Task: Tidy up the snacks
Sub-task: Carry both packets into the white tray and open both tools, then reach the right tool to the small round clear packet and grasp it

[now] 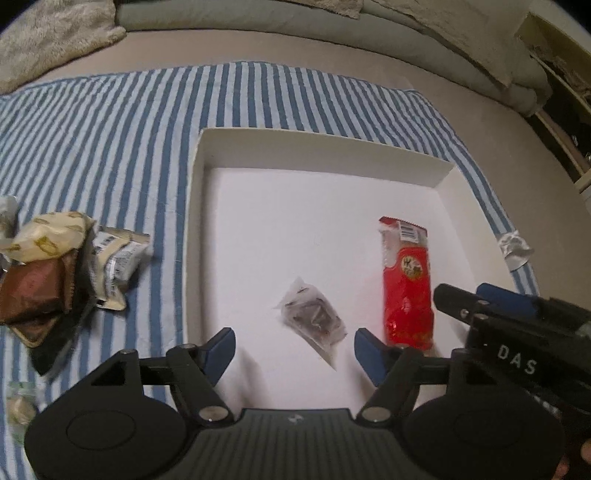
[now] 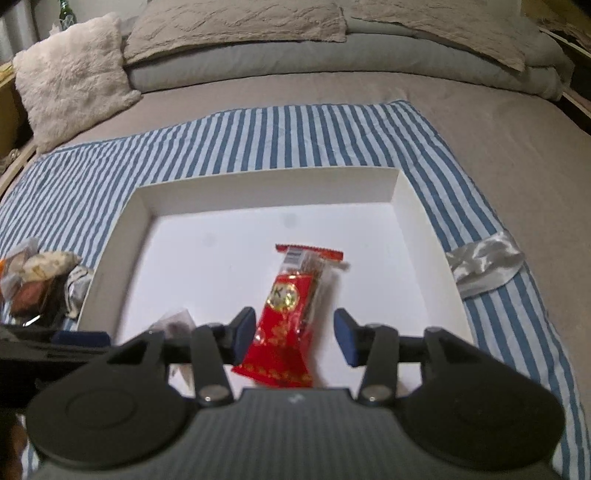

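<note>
A white shallow box (image 1: 207, 192) (image 2: 122, 236) lies on a blue striped cloth. In it lie a red snack packet (image 1: 408, 288) (image 2: 288, 317) and a small clear packet with dark contents (image 1: 312, 317) (image 2: 177, 321). My left gripper (image 1: 294, 349) is open and empty, just above the clear packet. My right gripper (image 2: 294, 332) is open with the red packet lying between its fingers, loose on the box floor. The right gripper also shows in the left wrist view (image 1: 476, 299). A pile of wrapped snacks (image 1: 55, 266) (image 2: 40, 288) lies left of the box.
A silver wrapper (image 2: 484, 266) (image 1: 515, 247) lies on the cloth right of the box. The striped cloth (image 2: 258, 140) covers a grey bed with pillows (image 2: 236, 26) at the back. A fluffy cushion (image 2: 70, 96) sits at the far left.
</note>
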Available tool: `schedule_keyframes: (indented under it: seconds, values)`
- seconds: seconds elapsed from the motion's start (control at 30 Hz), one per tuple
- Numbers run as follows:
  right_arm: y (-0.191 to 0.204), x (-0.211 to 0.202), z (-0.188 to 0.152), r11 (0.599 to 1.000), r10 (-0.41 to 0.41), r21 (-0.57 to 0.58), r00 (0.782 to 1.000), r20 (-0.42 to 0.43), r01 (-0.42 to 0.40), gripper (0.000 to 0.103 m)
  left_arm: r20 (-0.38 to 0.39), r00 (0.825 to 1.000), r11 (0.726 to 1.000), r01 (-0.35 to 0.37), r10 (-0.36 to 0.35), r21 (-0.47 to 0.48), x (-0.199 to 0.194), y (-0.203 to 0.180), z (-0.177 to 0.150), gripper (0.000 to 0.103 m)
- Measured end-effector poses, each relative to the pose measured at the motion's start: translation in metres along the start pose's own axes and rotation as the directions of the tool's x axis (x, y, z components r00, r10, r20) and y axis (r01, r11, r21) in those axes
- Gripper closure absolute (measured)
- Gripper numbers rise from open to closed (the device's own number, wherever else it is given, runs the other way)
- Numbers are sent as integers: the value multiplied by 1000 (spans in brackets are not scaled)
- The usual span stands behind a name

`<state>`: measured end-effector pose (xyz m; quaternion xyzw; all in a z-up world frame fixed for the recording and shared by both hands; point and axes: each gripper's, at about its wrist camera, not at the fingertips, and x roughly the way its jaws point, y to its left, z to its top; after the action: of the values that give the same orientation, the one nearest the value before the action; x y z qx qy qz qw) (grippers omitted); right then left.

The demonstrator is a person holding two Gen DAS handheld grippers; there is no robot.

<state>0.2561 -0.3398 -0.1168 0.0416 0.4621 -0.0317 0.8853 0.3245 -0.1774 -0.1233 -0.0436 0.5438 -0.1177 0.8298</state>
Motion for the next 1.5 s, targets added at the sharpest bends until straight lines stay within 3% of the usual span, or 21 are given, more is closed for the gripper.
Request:
schedule_keyframes:
  seconds: [0.43,1.0,1.5]
  values:
    - [0,-28,-13,1000,-4,-21,1000,11,4,39,20,999,999,-33,33,37,-30,6,-16,21]
    - [-3,-70,-32,998,-16,-65,997,76,21,0,103,992,993,-79,70,86,-68,17,-36,0]
    - [4,-90,-40,999,4,-45,994,108,1,0,195,975,991,-121,110,48,-110,52,-46,0]
